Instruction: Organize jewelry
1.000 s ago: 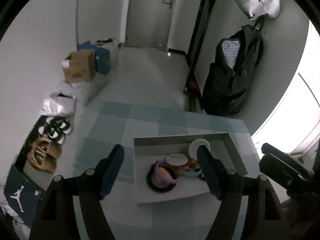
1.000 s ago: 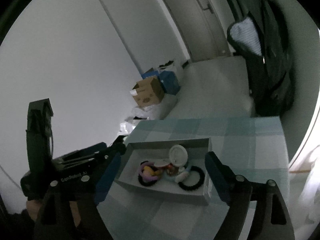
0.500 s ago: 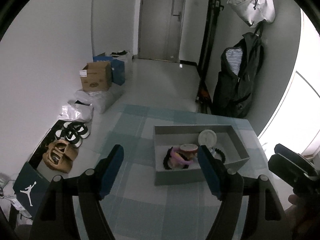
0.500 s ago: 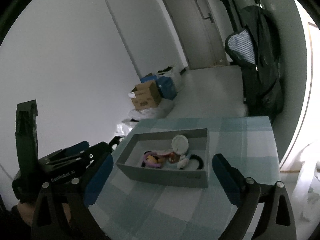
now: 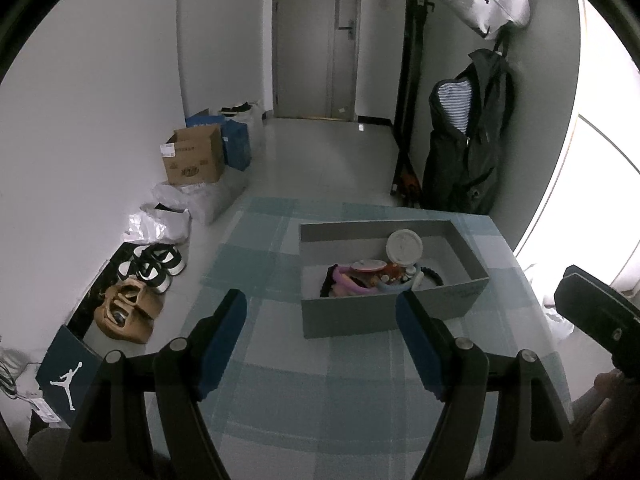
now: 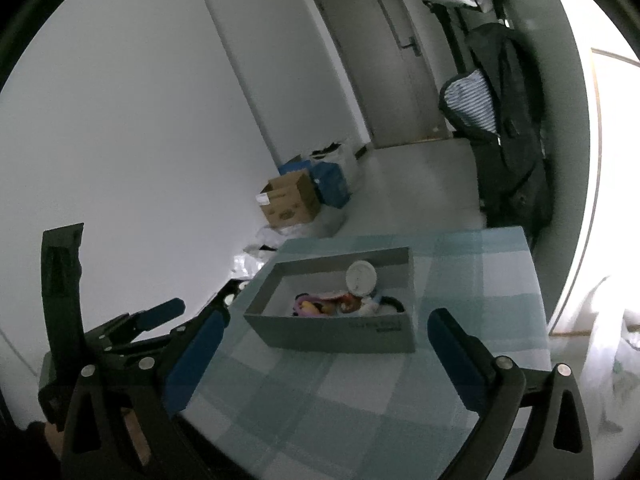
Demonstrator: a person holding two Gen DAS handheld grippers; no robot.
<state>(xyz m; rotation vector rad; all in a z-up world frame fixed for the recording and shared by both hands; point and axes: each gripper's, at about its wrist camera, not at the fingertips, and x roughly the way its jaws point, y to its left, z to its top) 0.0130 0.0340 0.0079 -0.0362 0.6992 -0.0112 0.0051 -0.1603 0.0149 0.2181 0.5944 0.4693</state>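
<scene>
A grey cardboard box stands on the teal checked tablecloth. Inside lies a heap of jewelry: a pink band, a black bead bracelet and a white round lid propped upright. My left gripper hovers open in front of the box, with nothing between its blue pads. My right gripper is also short of the box; its jaws are opening and hold nothing. Part of the right gripper's body shows at the right edge of the left wrist view.
Beyond the table's left edge, shoes, plastic bags and a brown carton line the white wall. A dark jacket hangs at the far right corner near a closed door. A bright window lies to the right.
Both grippers have drawn back from the box, which now sits farther off and more upright in both views. The right gripper's jaws have spread wider.
</scene>
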